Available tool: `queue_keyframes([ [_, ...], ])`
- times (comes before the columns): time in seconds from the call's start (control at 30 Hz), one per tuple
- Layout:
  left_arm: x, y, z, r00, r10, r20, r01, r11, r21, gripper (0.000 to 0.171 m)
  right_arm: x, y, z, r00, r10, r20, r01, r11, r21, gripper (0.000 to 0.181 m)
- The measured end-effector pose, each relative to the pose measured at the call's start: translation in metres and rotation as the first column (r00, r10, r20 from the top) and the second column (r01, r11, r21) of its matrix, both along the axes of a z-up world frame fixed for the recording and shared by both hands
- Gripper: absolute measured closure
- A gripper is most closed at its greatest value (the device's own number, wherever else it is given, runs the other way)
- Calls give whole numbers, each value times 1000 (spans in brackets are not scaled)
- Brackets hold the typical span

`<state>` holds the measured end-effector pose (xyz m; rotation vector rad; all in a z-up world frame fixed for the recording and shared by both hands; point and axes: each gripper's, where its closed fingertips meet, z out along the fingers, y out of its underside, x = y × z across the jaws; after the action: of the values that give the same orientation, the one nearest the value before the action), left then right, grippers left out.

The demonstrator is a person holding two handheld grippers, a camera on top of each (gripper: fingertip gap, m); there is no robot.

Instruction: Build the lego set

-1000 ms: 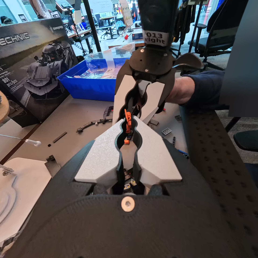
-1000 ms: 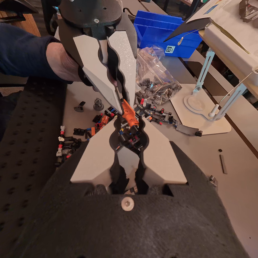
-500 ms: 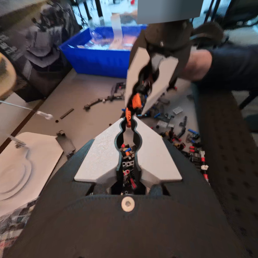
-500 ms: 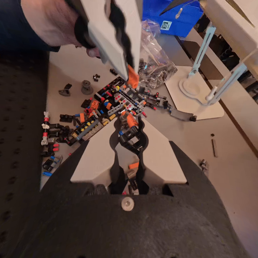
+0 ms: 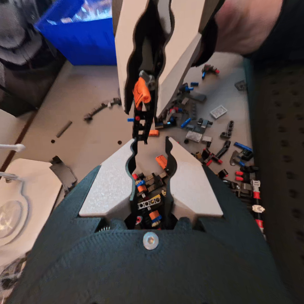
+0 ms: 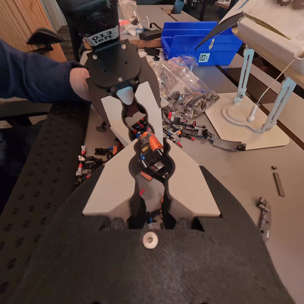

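My right gripper (image 6: 150,140) is shut on a black Lego frame with an orange piece on it (image 6: 152,156) and holds it above the table. In the left wrist view this gripper (image 5: 142,113) comes down from the top, and the frame (image 5: 141,125) hangs out of its tips. My left gripper (image 5: 151,139) is open and empty, its tips just below the frame's lower end. In the right wrist view it (image 6: 143,138) points towards me just behind the frame. A loose orange piece (image 5: 161,161) shows beside its right finger.
Loose Lego parts (image 5: 205,131) lie scattered on the grey table (image 5: 82,115). A partly built grey section (image 6: 185,128) and a clear bag of parts (image 6: 185,92) lie behind. A blue bin (image 6: 197,44), a white stand (image 6: 246,131) and a black perforated mat (image 6: 41,156) border the area. Only a small space, under 4 cm, lies between the two pairs of fingers. From either gripper's tips it is about 15 cm to the partly built grey section (image 6: 185,128).
My left gripper has opened and let go of the small orange piece it held. The right gripper has come closer with the black and orange frame.
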<state>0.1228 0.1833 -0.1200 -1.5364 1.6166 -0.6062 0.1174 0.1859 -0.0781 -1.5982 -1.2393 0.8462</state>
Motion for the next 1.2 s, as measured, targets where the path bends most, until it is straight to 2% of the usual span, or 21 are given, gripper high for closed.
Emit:
queue_keyframes([
  [0.07,5,-5,2,1000,-9,16,9,1000,-15,133,-2,-2,6,999,19,-48,-20,1000,-8,158],
  [0.13,9,-7,-6,1000,-11,-14,11,999,-30,127,-6,-7,12,995,51,-87,-52,999,-6,158],
  [0.2,13,-9,-7,1000,-24,-8,24,1000,-3,136,-10,-12,13,993,76,-87,-76,997,4,158],
  [0.3,15,-11,-5,1000,-29,-6,29,1000,9,169,-15,-21,15,987,123,-101,-120,992,27,158],
  [0.43,18,-14,-7,999,-44,-16,44,998,34,171,-17,-23,18,986,126,-109,-123,992,36,159],
  [0.5,14,-7,-7,1000,-15,-26,16,999,48,171,-15,-21,19,988,112,-107,-108,993,47,159],
  [0.6,6,4,14,997,35,62,-38,998,46,165,-10,-15,21,989,84,-119,-81,996,28,159],
  [0.7,1,6,40,989,39,140,-66,980,187,161,-6,-11,21,985,68,-157,-74,997,-33,159],
  [0.83,6,-1,47,993,17,120,-62,922,383,160,-5,-10,22,979,70,-191,-88,993,-83,159],
  [0.9,8,-1,46,994,32,109,-75,905,419,157,-5,-10,23,978,69,-197,-87,993,-83,159],
  [1.03,5,2,57,986,46,159,-115,883,455,171,-5,-13,28,965,90,-247,-122,985,-118,159],
  [1.2,4,3,60,985,60,159,-135,846,517,168,-5,-13,30,945,100,-311,-166,967,-193,159],
])
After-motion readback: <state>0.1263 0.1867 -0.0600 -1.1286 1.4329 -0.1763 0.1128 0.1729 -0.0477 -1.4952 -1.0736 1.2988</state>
